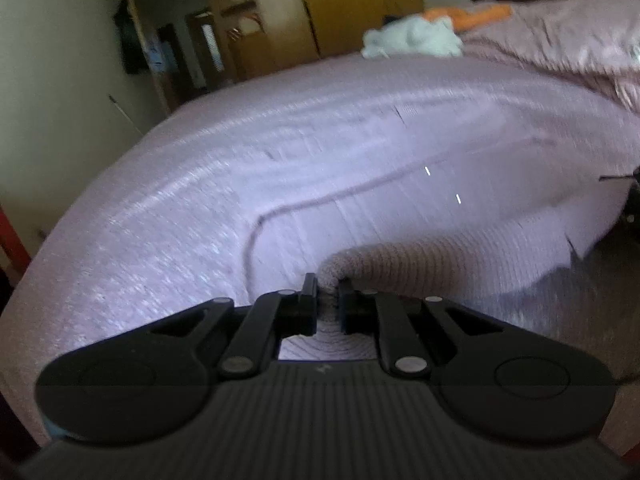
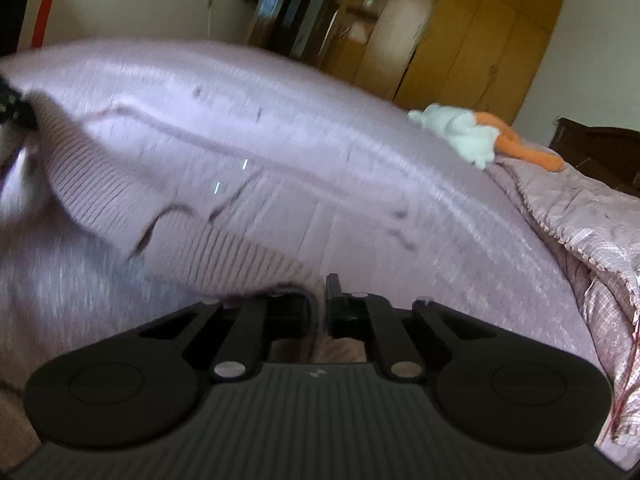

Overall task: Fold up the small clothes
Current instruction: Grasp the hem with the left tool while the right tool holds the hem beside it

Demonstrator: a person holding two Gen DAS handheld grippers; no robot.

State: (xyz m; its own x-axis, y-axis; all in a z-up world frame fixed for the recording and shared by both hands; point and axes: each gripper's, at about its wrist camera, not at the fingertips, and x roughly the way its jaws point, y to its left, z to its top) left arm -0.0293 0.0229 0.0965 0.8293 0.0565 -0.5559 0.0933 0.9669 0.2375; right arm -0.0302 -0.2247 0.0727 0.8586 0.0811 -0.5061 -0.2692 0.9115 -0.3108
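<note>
Lilac ribbed knit garment [image 1: 400, 184] spans ahead of both tools, its hem running between them. Left gripper [image 1: 329, 300] and right gripper [image 2: 318, 304] each pinch a hem corner, jaws nearly closed. Both sit equally near; the fold likely goes forward over the bed [image 2: 580, 216].

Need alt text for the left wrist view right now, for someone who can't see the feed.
The left hand-held gripper is shut on the ribbed hem of a lilac knit garment, which is lifted and spread across the blurred frame. Beyond it, a white cloth and an orange cloth lie on a pink bedspread.
</note>
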